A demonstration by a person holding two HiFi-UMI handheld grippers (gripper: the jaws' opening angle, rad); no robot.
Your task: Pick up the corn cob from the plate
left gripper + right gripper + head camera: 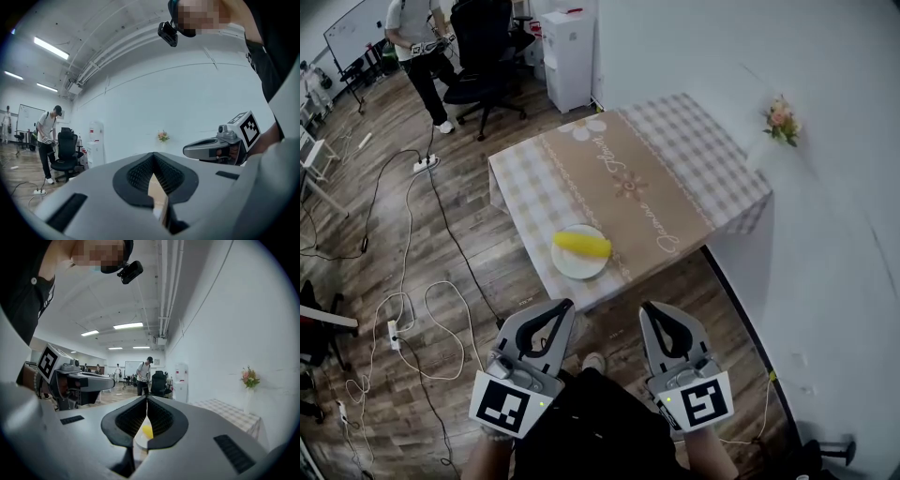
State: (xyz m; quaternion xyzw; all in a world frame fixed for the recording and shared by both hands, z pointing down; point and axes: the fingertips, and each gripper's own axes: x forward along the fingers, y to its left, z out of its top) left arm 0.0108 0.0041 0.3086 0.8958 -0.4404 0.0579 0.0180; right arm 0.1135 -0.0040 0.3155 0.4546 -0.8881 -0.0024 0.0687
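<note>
A yellow corn cob (pixel 581 245) lies on a white plate (pixel 581 266) near the front edge of a low table (pixel 675 178) with a checked and tan cloth. Both grippers are held side by side short of that edge, pointing toward the table, well apart from the plate. My left gripper (pixel 565 305) is shut and empty, and so is my right gripper (pixel 647 307). In the right gripper view the corn cob (pixel 147 431) shows through the hollow under the shut jaws of the right gripper (pixel 147 397). The left gripper view shows the left gripper (pixel 153 153) shut, with the right gripper (pixel 220 147) beside it.
A white wall (pixel 825 234) runs along the table's right side, with a small bunch of flowers (pixel 782 120) on it. Cables and power strips (pixel 394 330) lie on the wood floor at left. Beyond the table stand a white cabinet (pixel 568 58), an office chair (pixel 483 66) and a person (pixel 417 47).
</note>
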